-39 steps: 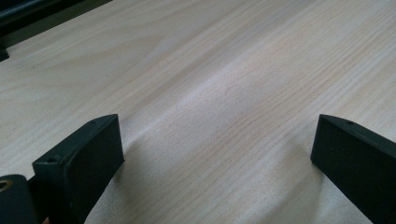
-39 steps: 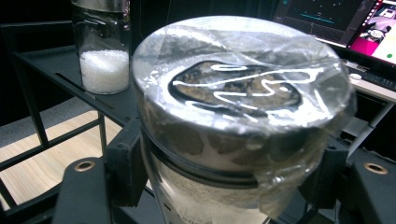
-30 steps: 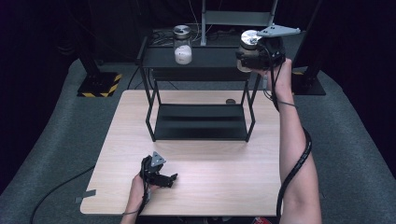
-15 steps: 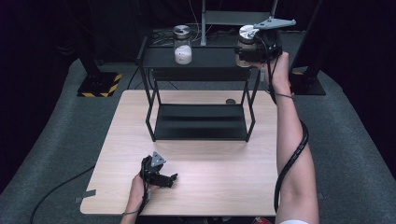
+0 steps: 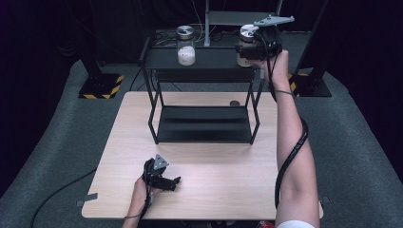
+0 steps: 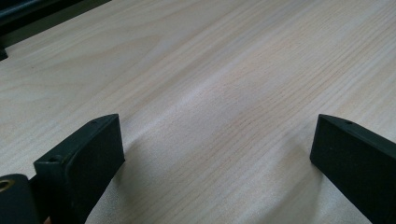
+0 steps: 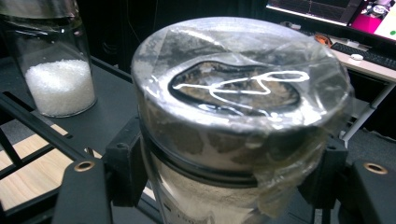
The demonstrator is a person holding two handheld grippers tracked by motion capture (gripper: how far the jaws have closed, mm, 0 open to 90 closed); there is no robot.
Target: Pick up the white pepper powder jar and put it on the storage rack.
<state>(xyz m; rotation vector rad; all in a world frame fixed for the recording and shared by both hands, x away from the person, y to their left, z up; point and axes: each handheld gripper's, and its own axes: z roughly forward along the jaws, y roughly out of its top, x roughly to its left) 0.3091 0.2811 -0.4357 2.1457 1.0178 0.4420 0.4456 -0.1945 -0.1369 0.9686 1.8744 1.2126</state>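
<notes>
While my right gripper clamps the taped jar at the right end of the rack's top shelf, placement is nearly done; release is left. High view: jar of white grains stands well apart on the same shelf; my left gripper rests on the table. Against a second ago, the jar sits lower, closer to the shelf. Left gripper view: jaws wide, nothing between. Right gripper view: jaws pressed on the taped jar, white-grain jar beyond
</notes>
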